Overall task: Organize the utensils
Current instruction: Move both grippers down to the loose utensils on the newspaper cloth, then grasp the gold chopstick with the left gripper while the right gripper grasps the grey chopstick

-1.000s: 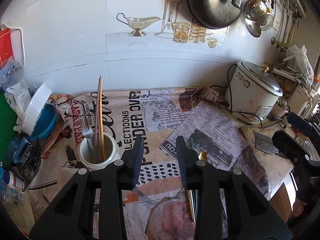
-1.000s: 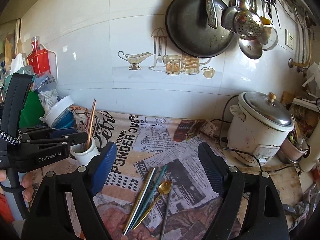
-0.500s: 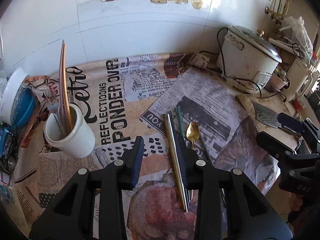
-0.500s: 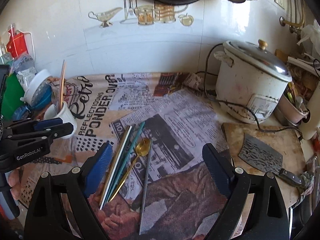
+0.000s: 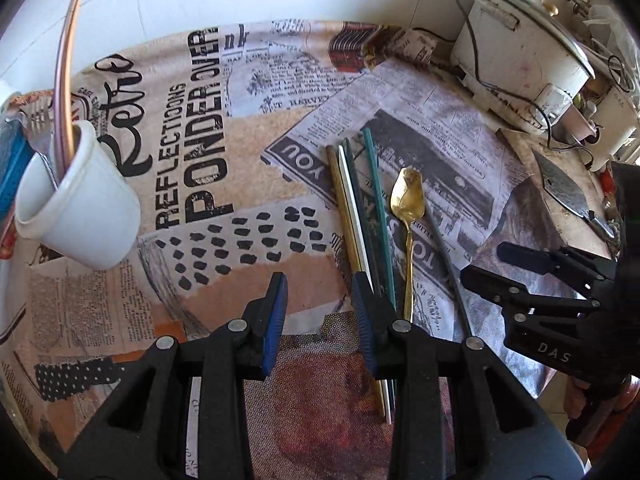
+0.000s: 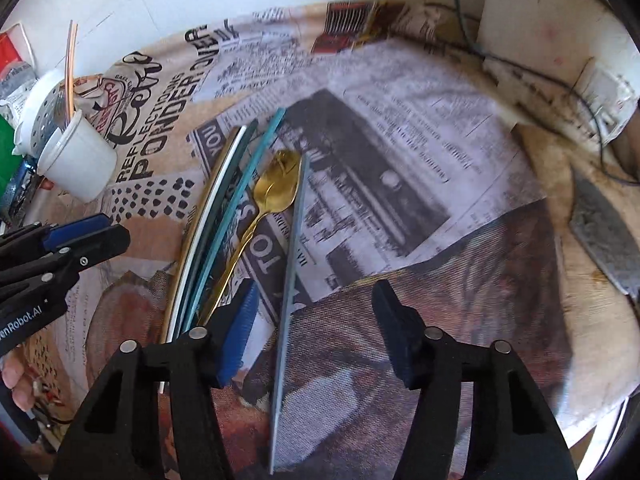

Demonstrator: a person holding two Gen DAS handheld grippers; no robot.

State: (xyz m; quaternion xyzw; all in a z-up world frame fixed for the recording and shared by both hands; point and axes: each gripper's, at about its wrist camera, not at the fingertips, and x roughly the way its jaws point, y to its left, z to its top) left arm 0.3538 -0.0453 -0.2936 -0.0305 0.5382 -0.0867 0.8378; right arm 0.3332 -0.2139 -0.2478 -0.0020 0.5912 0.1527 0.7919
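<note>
Newsprint-patterned cloth (image 5: 240, 120) covers the counter, with white wall tile behind it. Over this cloth the left gripper (image 5: 318, 312) is held with its blue-padded jaws parted and nothing between them; its right finger is seen just over the near ends of a bundle of chopsticks (image 5: 360, 216). The right gripper (image 6: 312, 328) is likewise spread wide and empty, and a single grey chopstick (image 6: 290, 300) is seen running lengthwise through the gap between its fingers, lying flat on the cloth; contact with either finger is not shown.

Just left of that grey stick a gold spoon (image 6: 276, 192) is laid bowl-up, its handle angled toward the right gripper's left finger. Beside the spoon, two teal sticks, a white one and a gold one are laid side by side, roughly parallel.

Further to the left a white cup (image 5: 80, 208) is stood on the cloth, well apart from the loose utensils, with a copper-coloured pair of chopsticks (image 5: 68, 64) and a fork held upright in it.

At the right, a white rice cooker (image 5: 520, 40) is placed against the wall, and a cleaver (image 6: 604, 232) is laid on a wooden board (image 6: 560, 320) near it.
</note>
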